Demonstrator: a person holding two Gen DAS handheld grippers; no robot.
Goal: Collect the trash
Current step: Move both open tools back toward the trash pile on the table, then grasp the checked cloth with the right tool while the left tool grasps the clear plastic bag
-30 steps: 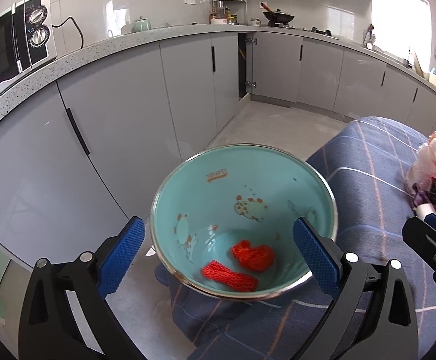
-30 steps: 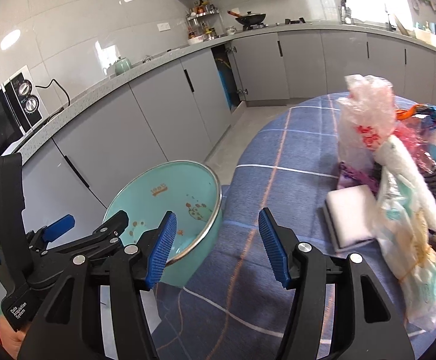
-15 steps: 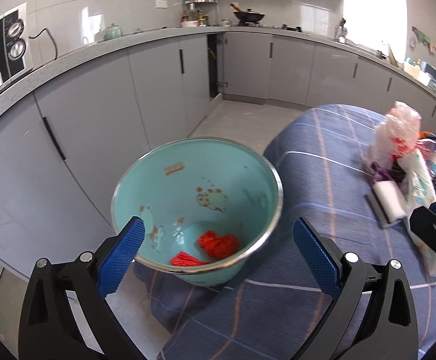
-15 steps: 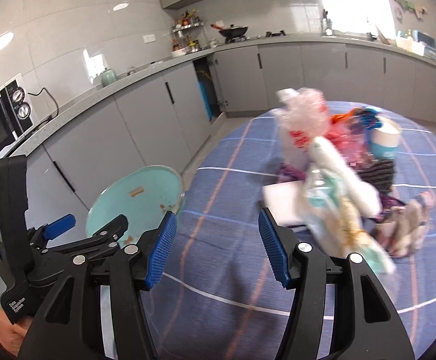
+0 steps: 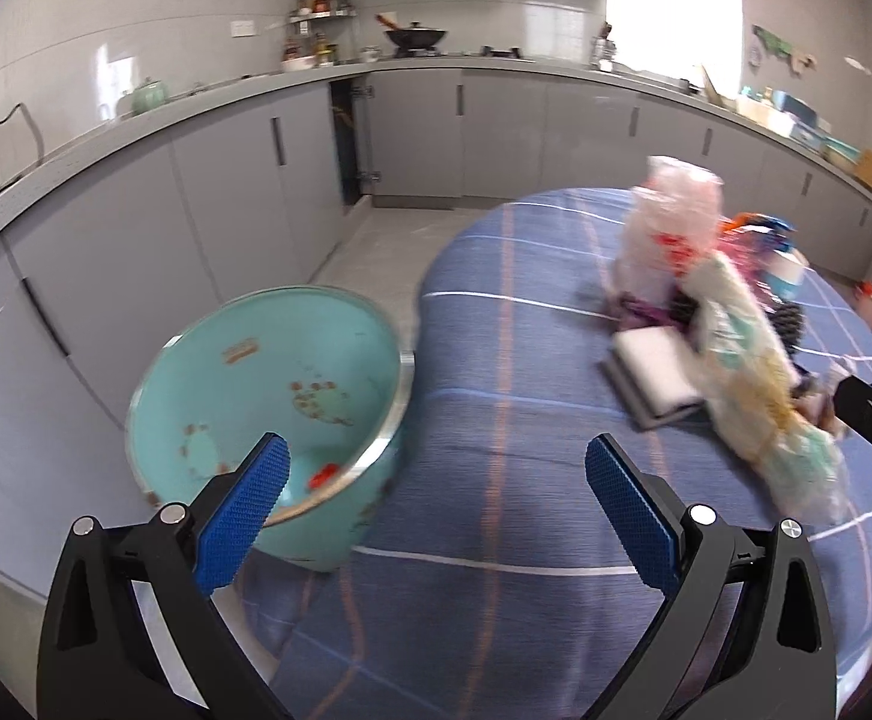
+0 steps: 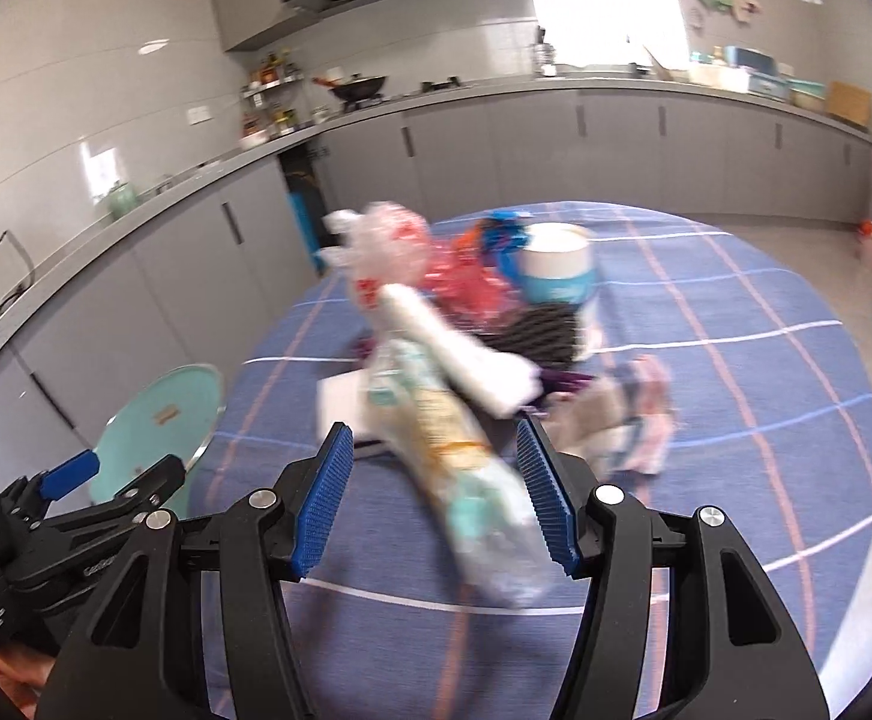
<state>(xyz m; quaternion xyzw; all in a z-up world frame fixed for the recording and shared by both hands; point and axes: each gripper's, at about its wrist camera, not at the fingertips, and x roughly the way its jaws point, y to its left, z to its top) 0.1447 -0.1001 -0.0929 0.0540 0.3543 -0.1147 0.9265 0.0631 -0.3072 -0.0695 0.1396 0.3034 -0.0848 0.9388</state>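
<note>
On the table (image 5: 496, 396), the basin (image 5: 267, 372) sits at the left edge with scraps (image 5: 323, 474) in it. The trash pile (image 6: 454, 324) lies toward the middle; a paper cup (image 6: 559, 264) stands behind it and a long wrapper (image 6: 466, 456) reaches toward the near edge.

- Bowl (image 5: 267, 384): glossy turquoise enamel, bare metal rim.
- Tablecloth (image 6: 706, 360): matt woven cloth, blue with pale stripes.
- Bags (image 6: 436, 402): thin crinkled plastic, shiny.
- Cupboards (image 5: 496, 138): smooth grey.
- Gripper pads (image 6: 321, 504): ribbed blue rubber.

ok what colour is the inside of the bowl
Pale turquoise bowl, with small brownish motifs; clearest in the left wrist view.
</note>
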